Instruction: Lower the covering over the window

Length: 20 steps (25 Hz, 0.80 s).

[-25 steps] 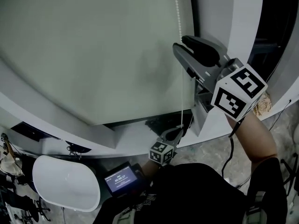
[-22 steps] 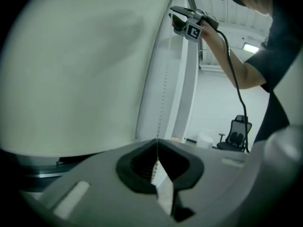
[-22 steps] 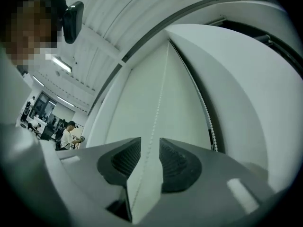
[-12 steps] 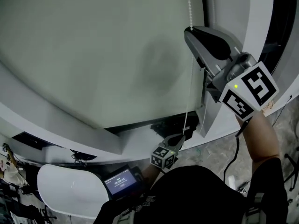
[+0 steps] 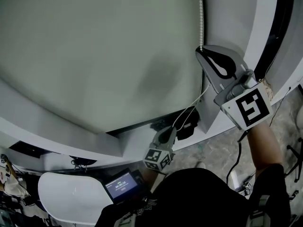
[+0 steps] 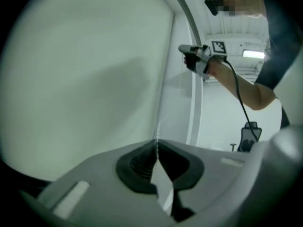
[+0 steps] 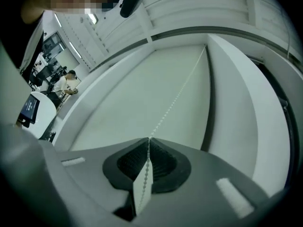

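Right gripper (image 5: 202, 55), whose jaws have just been closing, is clamped on the bead chain (image 5: 200, 13) high beside the blind's right edge. The left gripper (image 5: 169, 132) pinches the same chain lower down, and slack curves between the two. The pale roller blind (image 5: 94, 56) covers most of the window, with a dark gap left above the white frame (image 5: 57, 126). This looks like a hand-over-hand pull. Next, the upper grip likely draws the chain steadily down while the lower one releases.
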Motion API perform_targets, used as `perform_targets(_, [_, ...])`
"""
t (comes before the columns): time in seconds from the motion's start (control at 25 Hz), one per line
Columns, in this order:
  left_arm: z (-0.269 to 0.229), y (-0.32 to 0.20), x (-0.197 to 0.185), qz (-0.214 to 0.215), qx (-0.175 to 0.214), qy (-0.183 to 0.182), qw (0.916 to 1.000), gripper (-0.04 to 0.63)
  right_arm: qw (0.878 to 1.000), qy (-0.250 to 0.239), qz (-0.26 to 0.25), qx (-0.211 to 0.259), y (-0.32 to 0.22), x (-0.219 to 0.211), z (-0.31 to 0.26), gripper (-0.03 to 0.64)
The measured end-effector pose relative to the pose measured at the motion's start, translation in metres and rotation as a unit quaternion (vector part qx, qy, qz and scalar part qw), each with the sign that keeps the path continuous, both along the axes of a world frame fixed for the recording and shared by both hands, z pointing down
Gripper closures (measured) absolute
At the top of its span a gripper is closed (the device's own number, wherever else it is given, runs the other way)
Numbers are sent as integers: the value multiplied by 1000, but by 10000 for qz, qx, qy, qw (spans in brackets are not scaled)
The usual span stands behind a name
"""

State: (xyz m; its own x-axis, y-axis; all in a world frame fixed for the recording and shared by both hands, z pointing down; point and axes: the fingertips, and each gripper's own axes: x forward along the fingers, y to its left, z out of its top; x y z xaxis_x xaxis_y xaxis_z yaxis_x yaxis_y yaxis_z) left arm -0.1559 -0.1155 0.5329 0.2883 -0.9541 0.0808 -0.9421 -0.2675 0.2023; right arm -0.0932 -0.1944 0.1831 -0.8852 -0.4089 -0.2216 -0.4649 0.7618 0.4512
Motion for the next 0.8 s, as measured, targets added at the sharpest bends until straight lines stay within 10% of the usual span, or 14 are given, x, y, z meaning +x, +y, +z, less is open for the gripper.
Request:
perform_targets(0.2, [-35,8,-18,-151,552,-54,9983,583,9983,469,285,-204,-3,0,67,603])
perform_targets(0.36, [-12,23,-28,-147,352,-103,9992,437,9947,871,452,-317,-5,4,119,603])
perform_targets(0.8, [-83,11,-12,33,910,101,9958,457,9800,1375,454,-1368,6,6,241,603])
